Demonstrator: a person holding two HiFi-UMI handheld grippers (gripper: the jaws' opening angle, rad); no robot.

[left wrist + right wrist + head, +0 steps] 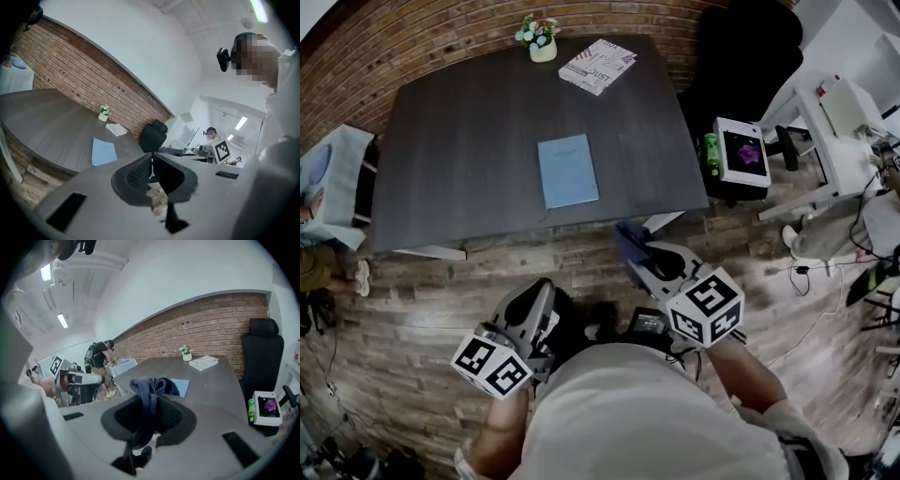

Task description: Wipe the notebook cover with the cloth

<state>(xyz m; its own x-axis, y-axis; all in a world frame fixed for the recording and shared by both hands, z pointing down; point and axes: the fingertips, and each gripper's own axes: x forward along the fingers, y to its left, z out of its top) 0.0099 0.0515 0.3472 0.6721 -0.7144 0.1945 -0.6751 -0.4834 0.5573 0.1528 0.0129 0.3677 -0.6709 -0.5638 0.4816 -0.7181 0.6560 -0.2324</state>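
Note:
A light blue notebook (567,171) lies flat near the front middle of the dark table (469,141). Both grippers hang in front of the table, over the floor. My right gripper (639,259) is shut on a dark blue cloth (628,242), whose bunched top sticks out past the jaws. In the right gripper view the cloth (149,394) hangs between the jaws of the right gripper (153,399), with the notebook (183,386) behind it. My left gripper (542,298) is lower left; in its own view the left gripper (151,158) is shut on nothing, the notebook (103,152) ahead to the left.
A magazine (597,66) and a small flower pot (541,39) sit at the table's far edge by the brick wall. A black office chair (741,66) and a box (742,152) stand to the right. Another table (328,183) is at the left.

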